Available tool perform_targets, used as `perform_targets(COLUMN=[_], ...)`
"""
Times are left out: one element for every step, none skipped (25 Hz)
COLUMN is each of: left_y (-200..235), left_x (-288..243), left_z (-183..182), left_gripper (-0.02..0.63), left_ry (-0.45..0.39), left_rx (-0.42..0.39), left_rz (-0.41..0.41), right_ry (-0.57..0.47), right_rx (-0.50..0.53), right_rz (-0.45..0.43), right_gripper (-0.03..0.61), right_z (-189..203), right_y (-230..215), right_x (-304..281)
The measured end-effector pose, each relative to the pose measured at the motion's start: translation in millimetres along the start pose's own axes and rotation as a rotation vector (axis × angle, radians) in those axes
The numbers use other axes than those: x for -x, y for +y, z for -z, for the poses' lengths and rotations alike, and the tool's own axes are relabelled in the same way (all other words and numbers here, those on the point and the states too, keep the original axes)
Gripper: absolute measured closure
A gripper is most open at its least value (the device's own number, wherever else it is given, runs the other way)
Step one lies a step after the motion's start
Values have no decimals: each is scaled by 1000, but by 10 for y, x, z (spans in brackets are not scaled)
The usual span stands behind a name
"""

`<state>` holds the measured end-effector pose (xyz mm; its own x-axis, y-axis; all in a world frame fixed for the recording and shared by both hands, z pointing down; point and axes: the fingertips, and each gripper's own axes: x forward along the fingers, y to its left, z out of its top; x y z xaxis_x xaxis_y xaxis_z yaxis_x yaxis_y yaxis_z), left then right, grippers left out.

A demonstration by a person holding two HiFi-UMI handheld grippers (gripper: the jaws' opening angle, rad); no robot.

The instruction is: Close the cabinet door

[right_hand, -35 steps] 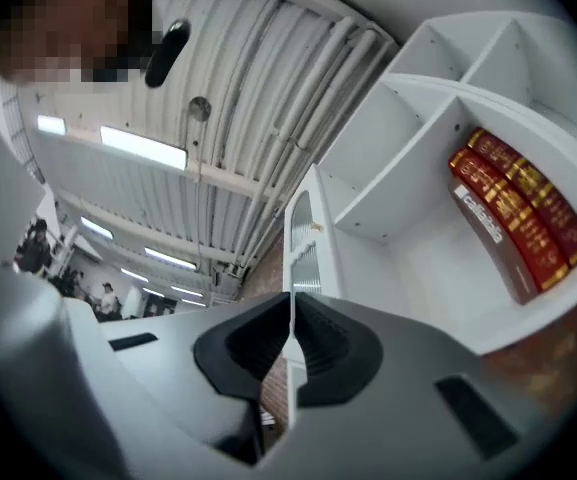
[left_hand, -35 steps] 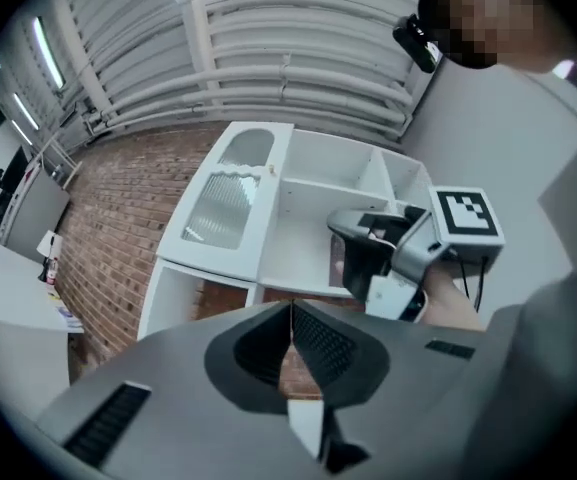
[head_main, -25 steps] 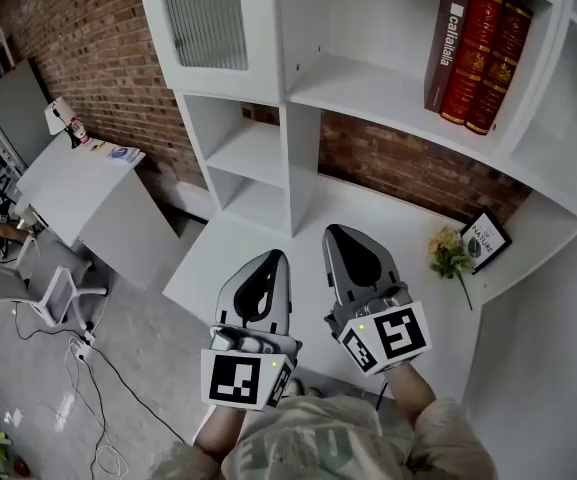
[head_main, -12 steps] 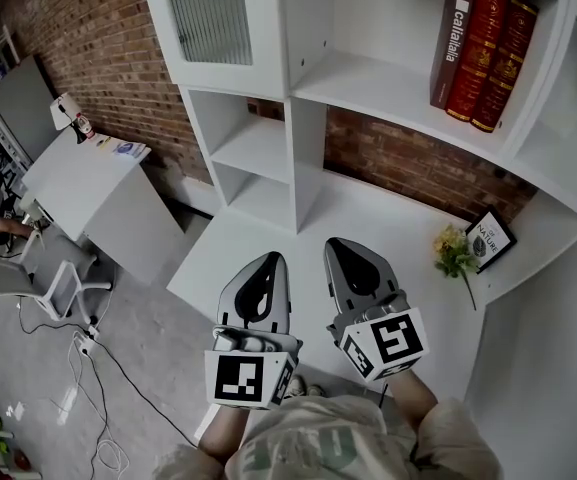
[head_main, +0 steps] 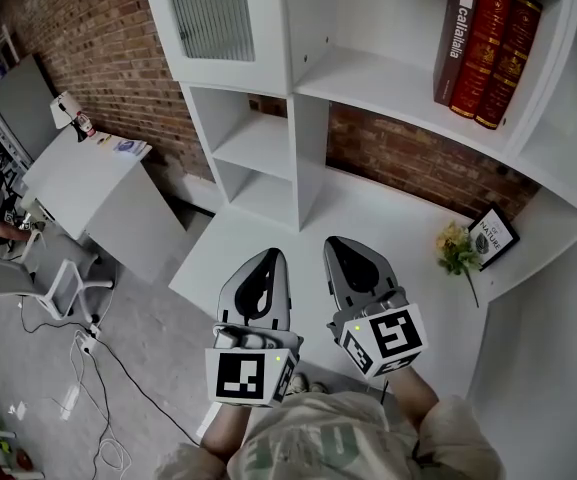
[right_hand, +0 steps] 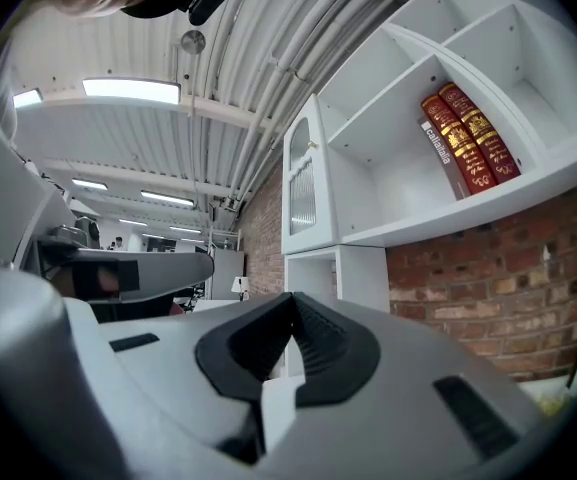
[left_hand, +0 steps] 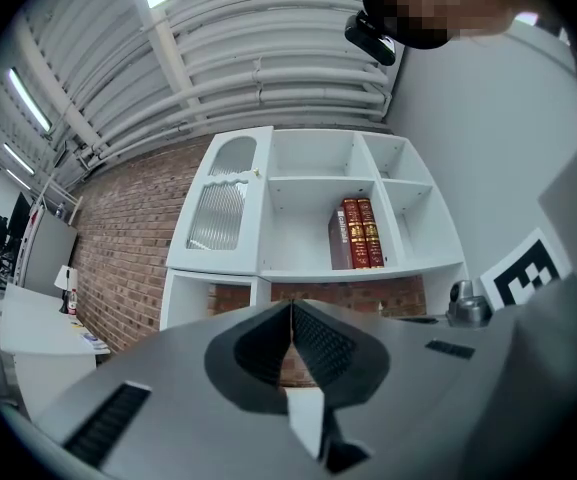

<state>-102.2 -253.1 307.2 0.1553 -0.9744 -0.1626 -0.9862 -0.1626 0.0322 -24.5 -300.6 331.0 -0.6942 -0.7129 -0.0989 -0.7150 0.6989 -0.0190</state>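
I held the left gripper (head_main: 271,258) and the right gripper (head_main: 336,242) side by side above the white desk surface (head_main: 398,218), each clenched, jaws together on nothing. The white-framed ribbed-glass cabinet door (head_main: 211,13) sat in the upper-left bay of the white shelf unit (head_main: 310,118), well apart from both.

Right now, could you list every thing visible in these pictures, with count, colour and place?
shelf unit: 1, white, against the brick wall
cabinet door: 1, white with ribbed glass, shelf unit's upper left
books: 3, two red, one dark, upright on an upper shelf
flowers: 1 bunch, yellow, on the white counter
framed card: 1, black frame, beside the flowers
desk: 1, pale grey, far left
lamp: 1, white, on the desk
chair: 1, white, by the desk
left tongs: 1, grey, shut, empty
right tongs: 1, grey, shut, empty
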Motion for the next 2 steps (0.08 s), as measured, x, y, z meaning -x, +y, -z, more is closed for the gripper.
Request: perform_targets(left_y=[11,21], left_x=[1,2], left_z=[8,16], left_gripper=[598,598], left_ry=[3,6], left_rx=[1,1], left_rz=[-1,-3], right_ry=[6,11], right_rx=[-1,-2], right_rz=[2,3], right_gripper=[561,561], right_z=[23,47], right_y=[-2,-4], right_x=[-7,-14])
